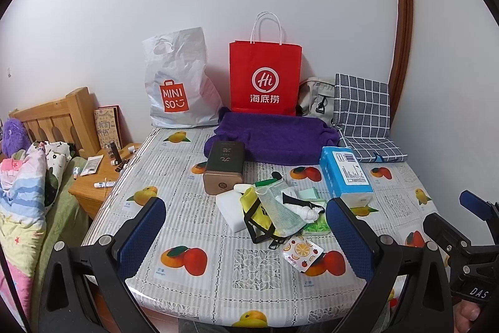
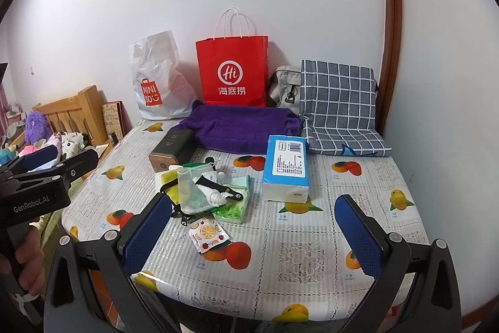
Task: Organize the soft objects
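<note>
**Both grippers spread, clutter heap dead ahead of the left**

Left wrist view: the left gripper point(image 1: 246, 227) has its fingers spread wide, nothing between them. The heap of small soft items point(image 1: 274, 214) lies just past the tips and between the two finger lines, nearer the right-hand pad. In it: a yellow pouch with black strap point(image 1: 257, 213), a mesh bag point(image 1: 280, 205), a white sponge block point(image 1: 232, 208). A fruit-print sachet point(image 1: 301, 252) lies just short of the heap, close to the right-hand pad. Further ahead, the dark tin point(image 1: 224, 167), the blue tissue pack point(image 1: 346, 175) and the folded purple towel point(image 1: 271, 139). The right gripper point(image 1: 477, 208) shows at the frame's right edge.

Right wrist view: the right gripper point(image 2: 252, 233) is likewise released and holds nothing. The heap sits ahead and to the left, just beyond the left-hand pad; the sachet point(image 2: 209, 234) is beside that pad. The tissue pack point(image 2: 285, 167) lies ahead near centre, long axis running away from the fingers. The fruit-print tablecloth point(image 2: 312, 255) is bare under the right-hand finger.

Judgement: the left gripper is better lined up on the heap; the right would need to swing left.
</note>
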Demonstrator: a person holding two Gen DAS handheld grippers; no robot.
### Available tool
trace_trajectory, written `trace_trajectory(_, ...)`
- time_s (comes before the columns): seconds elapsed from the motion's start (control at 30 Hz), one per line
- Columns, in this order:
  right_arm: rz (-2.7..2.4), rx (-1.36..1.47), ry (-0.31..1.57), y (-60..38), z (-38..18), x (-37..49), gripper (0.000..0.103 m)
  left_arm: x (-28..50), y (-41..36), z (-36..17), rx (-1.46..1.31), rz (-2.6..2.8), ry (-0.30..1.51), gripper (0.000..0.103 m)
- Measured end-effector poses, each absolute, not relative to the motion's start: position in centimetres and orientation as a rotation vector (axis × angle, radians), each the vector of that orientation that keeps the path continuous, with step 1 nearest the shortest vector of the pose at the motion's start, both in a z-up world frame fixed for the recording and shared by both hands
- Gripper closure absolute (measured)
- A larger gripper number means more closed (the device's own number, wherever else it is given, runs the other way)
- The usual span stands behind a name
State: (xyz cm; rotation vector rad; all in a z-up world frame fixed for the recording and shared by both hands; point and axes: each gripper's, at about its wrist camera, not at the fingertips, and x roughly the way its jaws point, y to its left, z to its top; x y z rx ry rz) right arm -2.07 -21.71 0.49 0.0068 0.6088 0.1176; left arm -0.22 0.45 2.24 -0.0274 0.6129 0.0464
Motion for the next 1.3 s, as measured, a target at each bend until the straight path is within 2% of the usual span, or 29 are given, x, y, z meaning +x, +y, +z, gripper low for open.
trace_trajectory(0.27, 0.124, 0.014, 0.638, -21.6, -0.8, -1.3, 0.000, 0.8, 0.0, 1.2, -0.028, 0.038, 0.636, 0.000)
trace_trajectory(0.6, 0.132, 0.021, 0.714, -21.7, -4.2, 1.5, 0.000, 3.5, 1.5, -2.7, -0.047, 0.047, 0.719, 0.000)
trace_trajectory(1.3, 0.355, -0.069, 0.953, -16.0, -17.2, 8.5, 0.001, 9.3, 6.8, -11.8, -0.135, 0.113, 0.904, 0.000)
